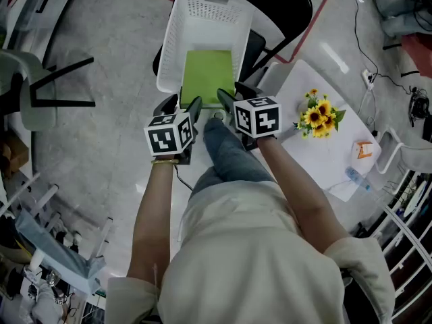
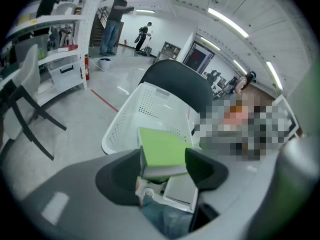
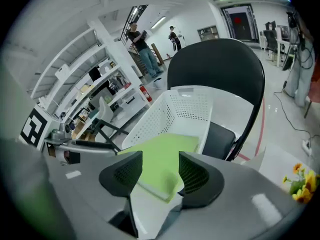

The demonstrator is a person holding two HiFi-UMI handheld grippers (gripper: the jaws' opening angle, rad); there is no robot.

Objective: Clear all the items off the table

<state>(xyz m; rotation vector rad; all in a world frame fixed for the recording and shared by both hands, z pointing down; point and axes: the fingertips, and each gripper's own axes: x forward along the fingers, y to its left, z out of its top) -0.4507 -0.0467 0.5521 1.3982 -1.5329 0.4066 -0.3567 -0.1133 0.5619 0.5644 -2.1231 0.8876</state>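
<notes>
Left gripper (image 2: 162, 160): fingers clamped on the sides of the green book (image 1: 208, 76), which reaches into the white basket (image 1: 202, 15). Right gripper (image 3: 161, 169): fingers nipping the book's near corner. Best bet is to lower both together and let go only once it lies flat. Flowers (image 1: 318, 117) wait on the surface (image 1: 317, 160), far right.
</notes>
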